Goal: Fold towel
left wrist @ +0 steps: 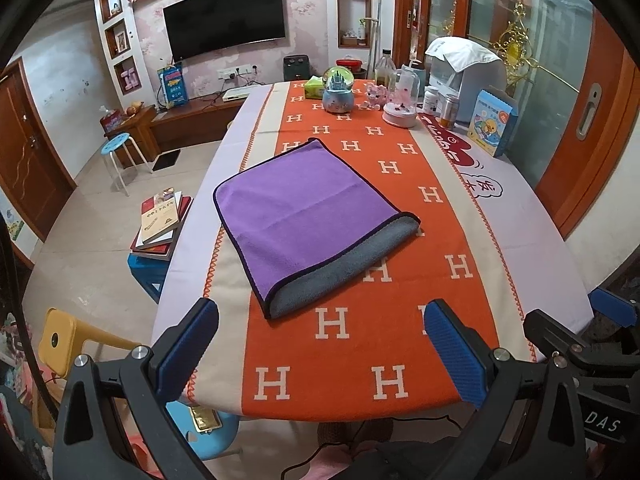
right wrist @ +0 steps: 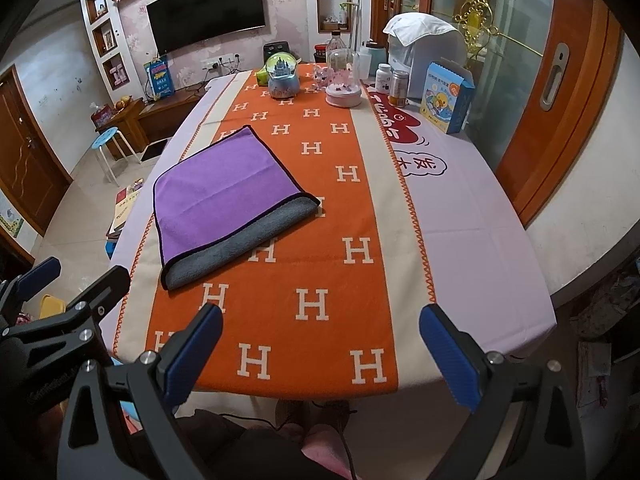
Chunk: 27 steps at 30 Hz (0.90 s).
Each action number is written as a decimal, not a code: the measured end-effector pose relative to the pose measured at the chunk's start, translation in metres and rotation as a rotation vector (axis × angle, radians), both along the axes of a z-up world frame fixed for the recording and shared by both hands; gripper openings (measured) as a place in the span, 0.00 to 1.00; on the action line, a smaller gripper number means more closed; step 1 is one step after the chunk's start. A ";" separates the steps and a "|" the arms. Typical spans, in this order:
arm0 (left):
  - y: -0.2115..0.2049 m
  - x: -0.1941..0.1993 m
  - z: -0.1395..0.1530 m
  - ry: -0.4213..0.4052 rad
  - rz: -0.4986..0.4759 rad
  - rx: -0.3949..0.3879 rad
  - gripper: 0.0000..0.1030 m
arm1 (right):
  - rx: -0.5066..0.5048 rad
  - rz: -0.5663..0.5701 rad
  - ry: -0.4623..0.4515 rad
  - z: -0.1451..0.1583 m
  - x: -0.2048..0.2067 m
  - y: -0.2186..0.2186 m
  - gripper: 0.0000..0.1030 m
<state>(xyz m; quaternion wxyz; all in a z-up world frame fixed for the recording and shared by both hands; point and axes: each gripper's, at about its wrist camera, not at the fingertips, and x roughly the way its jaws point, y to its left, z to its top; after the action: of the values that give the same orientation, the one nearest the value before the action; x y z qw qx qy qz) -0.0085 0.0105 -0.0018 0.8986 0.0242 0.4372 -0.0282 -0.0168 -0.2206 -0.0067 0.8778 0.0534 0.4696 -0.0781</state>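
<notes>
A purple towel [left wrist: 304,212] with a grey underside lies folded over on the orange H-patterned tablecloth [left wrist: 360,340]; its grey lower layer shows along the near right edge. It also shows in the right wrist view [right wrist: 224,196], left of centre. My left gripper [left wrist: 320,316] is open and empty, held above the table's near edge just short of the towel's near corner. My right gripper [right wrist: 320,320] is open and empty, further right over the cloth. The right gripper also shows at the right edge of the left wrist view [left wrist: 580,332].
At the table's far end stand a snow globe [left wrist: 338,90], a glass dome [left wrist: 402,100], bottles, a blue box [left wrist: 494,124] and a white appliance [left wrist: 466,76]. Books [left wrist: 160,224] lie stacked on a blue stool left of the table. A TV hangs on the far wall.
</notes>
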 end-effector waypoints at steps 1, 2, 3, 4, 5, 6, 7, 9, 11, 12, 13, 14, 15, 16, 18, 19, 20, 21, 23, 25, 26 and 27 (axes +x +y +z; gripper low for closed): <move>0.002 0.001 0.000 0.002 0.000 -0.001 0.99 | 0.000 -0.001 0.004 -0.001 0.000 0.002 0.96; 0.004 0.001 -0.001 0.002 0.001 -0.001 0.99 | 0.001 0.000 0.008 -0.001 0.000 0.001 0.96; 0.005 0.001 -0.002 0.003 0.002 -0.002 0.99 | 0.001 -0.002 0.018 -0.002 -0.001 0.003 0.96; 0.007 0.001 -0.002 0.005 0.000 -0.005 0.99 | 0.001 -0.006 0.024 -0.003 -0.001 0.005 0.96; 0.009 0.002 -0.004 0.008 -0.003 -0.010 0.99 | -0.001 -0.010 0.026 -0.003 -0.002 0.007 0.96; 0.011 0.003 -0.005 0.011 -0.008 -0.015 0.99 | -0.004 -0.015 0.027 -0.003 -0.003 0.009 0.96; 0.012 0.004 -0.006 0.014 -0.013 -0.018 0.99 | -0.005 -0.020 0.026 -0.003 -0.003 0.012 0.96; 0.016 0.005 -0.008 0.017 -0.022 -0.022 0.99 | -0.001 -0.025 0.024 -0.004 -0.002 0.014 0.96; 0.019 0.007 -0.009 0.018 -0.033 -0.026 0.99 | -0.006 -0.031 0.019 -0.003 -0.002 0.015 0.96; 0.020 0.008 -0.010 0.019 -0.038 -0.027 0.99 | -0.008 -0.034 0.016 -0.003 -0.002 0.016 0.96; 0.022 0.009 -0.011 0.021 -0.046 -0.028 0.99 | -0.008 -0.038 0.012 -0.003 -0.002 0.019 0.96; 0.023 0.009 -0.012 0.022 -0.051 -0.028 0.99 | -0.008 -0.041 0.008 -0.003 -0.003 0.019 0.96; 0.024 0.009 -0.012 0.023 -0.054 -0.028 0.99 | -0.008 -0.045 0.005 -0.003 -0.002 0.020 0.96; 0.026 0.011 -0.013 0.026 -0.057 -0.028 0.99 | -0.007 -0.048 0.000 -0.003 -0.002 0.021 0.96; 0.029 0.013 -0.015 0.031 -0.059 -0.031 0.99 | -0.006 -0.050 -0.001 -0.003 0.000 0.023 0.96; 0.031 0.015 -0.016 0.035 -0.058 -0.034 0.99 | -0.007 -0.049 -0.003 -0.003 0.001 0.023 0.96; 0.032 0.017 -0.017 0.040 -0.058 -0.036 0.99 | -0.007 -0.047 -0.004 -0.003 0.001 0.024 0.96; 0.033 0.019 -0.018 0.046 -0.057 -0.040 0.99 | -0.008 -0.045 -0.005 -0.003 0.003 0.024 0.96; 0.036 0.025 -0.022 0.063 -0.053 -0.048 0.99 | -0.008 -0.040 -0.006 -0.003 0.007 0.024 0.96; 0.037 0.029 -0.025 0.079 -0.051 -0.054 0.99 | -0.008 -0.034 -0.009 -0.003 0.011 0.023 0.96; 0.037 0.031 -0.027 0.084 -0.050 -0.055 0.99 | -0.009 -0.030 -0.011 -0.004 0.014 0.022 0.96; 0.038 0.033 -0.028 0.088 -0.048 -0.055 0.99 | -0.011 -0.026 -0.013 -0.004 0.017 0.022 0.96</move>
<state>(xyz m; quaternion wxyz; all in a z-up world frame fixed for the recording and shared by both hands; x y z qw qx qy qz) 0.0243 0.0480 -0.0301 0.8779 0.0085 0.4747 -0.0626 0.0002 -0.1990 -0.0105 0.8799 0.0555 0.4628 -0.0918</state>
